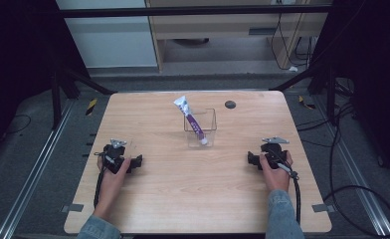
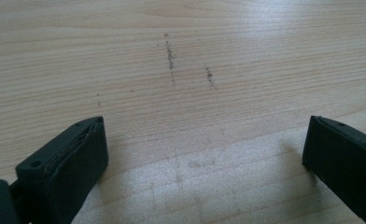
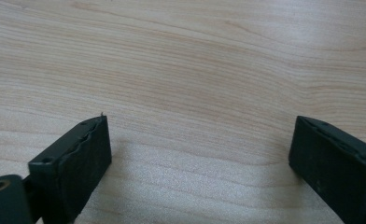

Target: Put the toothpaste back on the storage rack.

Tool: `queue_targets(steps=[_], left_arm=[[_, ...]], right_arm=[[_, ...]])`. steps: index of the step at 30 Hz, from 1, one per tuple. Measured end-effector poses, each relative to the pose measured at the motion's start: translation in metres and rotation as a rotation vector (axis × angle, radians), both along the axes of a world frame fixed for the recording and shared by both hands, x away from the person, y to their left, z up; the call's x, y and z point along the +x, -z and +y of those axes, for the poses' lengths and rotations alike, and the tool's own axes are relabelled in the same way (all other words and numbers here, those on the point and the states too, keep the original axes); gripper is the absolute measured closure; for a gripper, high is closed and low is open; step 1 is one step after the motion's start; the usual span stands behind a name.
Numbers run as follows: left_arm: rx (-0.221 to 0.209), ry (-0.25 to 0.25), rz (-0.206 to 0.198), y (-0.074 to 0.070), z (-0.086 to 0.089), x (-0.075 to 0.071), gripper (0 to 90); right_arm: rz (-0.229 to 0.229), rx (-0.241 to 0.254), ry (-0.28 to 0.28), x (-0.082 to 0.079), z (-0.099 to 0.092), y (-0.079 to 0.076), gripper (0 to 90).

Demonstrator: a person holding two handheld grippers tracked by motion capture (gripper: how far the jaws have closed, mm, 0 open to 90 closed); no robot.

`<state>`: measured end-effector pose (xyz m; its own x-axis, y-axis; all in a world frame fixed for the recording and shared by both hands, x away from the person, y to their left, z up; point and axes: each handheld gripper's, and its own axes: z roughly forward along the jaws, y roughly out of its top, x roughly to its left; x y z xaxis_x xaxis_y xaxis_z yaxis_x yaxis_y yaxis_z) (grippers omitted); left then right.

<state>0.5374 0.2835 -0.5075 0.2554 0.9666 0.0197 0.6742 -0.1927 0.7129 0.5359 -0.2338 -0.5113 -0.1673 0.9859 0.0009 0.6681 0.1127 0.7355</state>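
Currently both grippers rest low on the wooden table, one at each side of its near half. Left gripper: held in the person's left hand, jaws pointing inward toward the table's middle. In the left gripper view its jaws stand spread wide, with bare wood and a few dark scuff marks between and beyond them; nothing is pinched. Right gripper: held in the right hand, jaws also pointing inward, facing the left gripper across the table. In the right gripper view its jaws are likewise spread wide, with plain wood grain between them and nothing gripped.

Clear plastic cup: stands upright on the table, ahead of both grippers and about midway between them, well apart from each. A tube with a white and purple body leans inside the cup, its lower end at the cup's bottom, its flat upper end sticking out over the rim and tilted toward the left gripper's side and away from the person. Beyond the cup, toward the right gripper's side, a small dark round spot sits near the far table edge.
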Motion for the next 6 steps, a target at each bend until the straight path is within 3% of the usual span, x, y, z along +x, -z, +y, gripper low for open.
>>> queue_targets(steps=[6], left_arm=[[0.001, 0.001, 0.000, 0.0000, -0.0002, 0.0002, 0.0]], right_arm=[[0.015, -0.003, 0.026, 0.0002, 0.0005, 0.0007, 0.6]])
